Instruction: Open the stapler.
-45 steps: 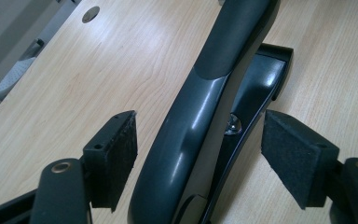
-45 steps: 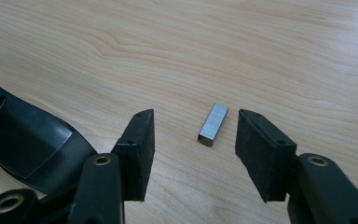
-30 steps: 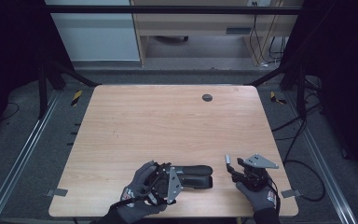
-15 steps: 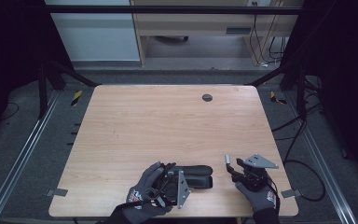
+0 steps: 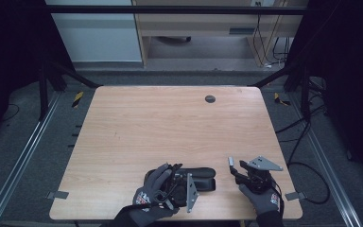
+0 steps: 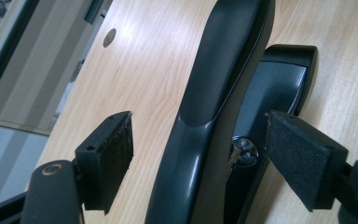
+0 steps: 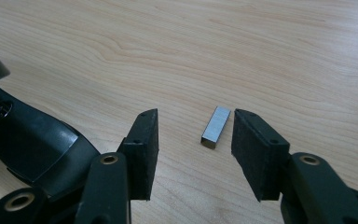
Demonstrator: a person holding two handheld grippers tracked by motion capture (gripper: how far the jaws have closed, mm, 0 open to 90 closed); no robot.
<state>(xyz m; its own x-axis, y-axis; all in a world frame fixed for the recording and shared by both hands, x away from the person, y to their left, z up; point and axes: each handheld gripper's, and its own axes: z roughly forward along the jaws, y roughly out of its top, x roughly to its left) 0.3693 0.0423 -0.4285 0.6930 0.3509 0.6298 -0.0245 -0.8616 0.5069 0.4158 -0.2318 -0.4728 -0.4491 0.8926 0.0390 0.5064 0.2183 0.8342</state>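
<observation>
Pale wood surface (image 5: 170,127), rounded corners, a dark round grommet (image 5: 210,99) near its far edge, grey carpet around it and a cabinet beyond. At the near edge lies a black stapler (image 5: 199,176), opened up. Left of it, the left tongs (image 6: 198,140) straddle the stapler's arm, pads spread and clear of it on both sides, so released. Right of the stapler, a small silver strip of staples (image 7: 216,126) lies flat between the pads of the right tongs (image 7: 193,142), which have just been closing yet touch nothing. Since a second ago the left hand (image 5: 153,189) has crept slightly toward the stapler; the stapler itself hasn't budged.
</observation>
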